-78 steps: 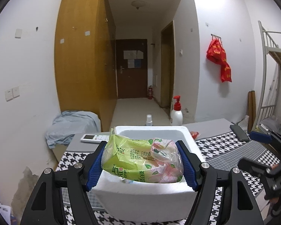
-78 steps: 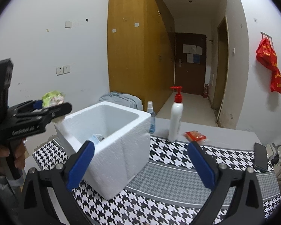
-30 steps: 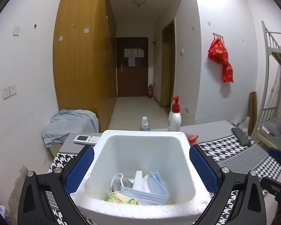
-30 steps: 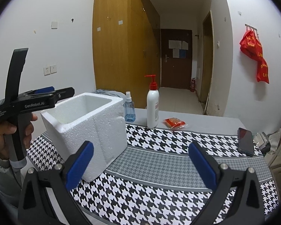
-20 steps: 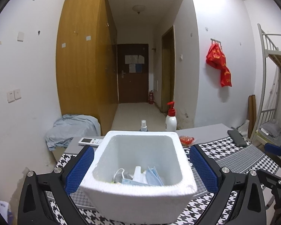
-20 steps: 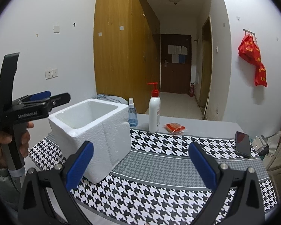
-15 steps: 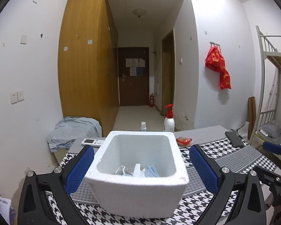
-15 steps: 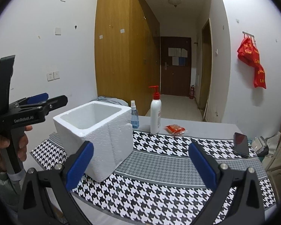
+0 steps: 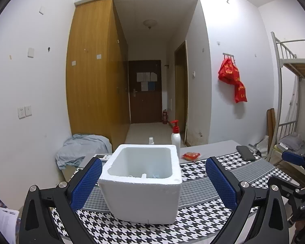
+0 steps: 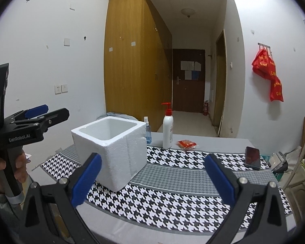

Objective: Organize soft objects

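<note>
A white foam box (image 9: 144, 185) stands on the houndstooth tablecloth (image 9: 144, 231); it also shows in the right wrist view (image 10: 113, 150). Only small tips of the soft items (image 9: 147, 175) inside show over its near rim. My left gripper (image 9: 153, 185) is open and empty, pulled back in front of the box, with the box seen between its blue pads. It also shows in the right wrist view (image 10: 44, 112) at the left. My right gripper (image 10: 152, 180) is open and empty above the cloth, to the right of the box.
Behind the box stand a white pump bottle (image 10: 167, 132) and a small spray bottle (image 10: 148, 134). A red packet (image 10: 186, 144) and a black phone (image 10: 252, 157) lie on the table. A remote (image 9: 101, 156) lies at the back left. A bunk bed frame (image 9: 284, 101) stands at the right.
My left gripper let the green tissue pack go into the box, opened, and pulled back and away. The right gripper drew back a little and stayed open.
</note>
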The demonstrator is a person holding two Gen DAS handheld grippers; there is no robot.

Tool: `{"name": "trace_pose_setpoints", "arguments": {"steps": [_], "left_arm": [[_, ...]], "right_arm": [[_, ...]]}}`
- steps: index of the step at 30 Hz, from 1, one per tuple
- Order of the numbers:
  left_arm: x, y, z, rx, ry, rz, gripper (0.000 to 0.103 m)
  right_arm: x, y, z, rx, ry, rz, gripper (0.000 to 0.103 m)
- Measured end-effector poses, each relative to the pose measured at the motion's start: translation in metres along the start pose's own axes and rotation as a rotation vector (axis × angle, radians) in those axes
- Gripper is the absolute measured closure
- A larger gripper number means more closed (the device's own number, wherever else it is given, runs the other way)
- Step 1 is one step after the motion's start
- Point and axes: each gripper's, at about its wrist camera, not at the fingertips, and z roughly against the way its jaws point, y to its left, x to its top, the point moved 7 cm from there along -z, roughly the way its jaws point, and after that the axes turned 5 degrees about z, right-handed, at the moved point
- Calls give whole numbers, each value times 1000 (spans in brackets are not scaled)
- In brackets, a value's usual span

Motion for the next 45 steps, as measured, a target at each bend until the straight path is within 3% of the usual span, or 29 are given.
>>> {"name": "trace_pose_setpoints", "arguments": {"steps": [21, 45], "left_arm": [[-48, -20, 56, -15, -89, 11, 1], [-98, -12, 102, -15, -98, 1, 1]], "right_arm": [[-32, 12, 43, -90, -70, -24, 1], [-69, 46, 70, -60, -98, -24, 1]]}}
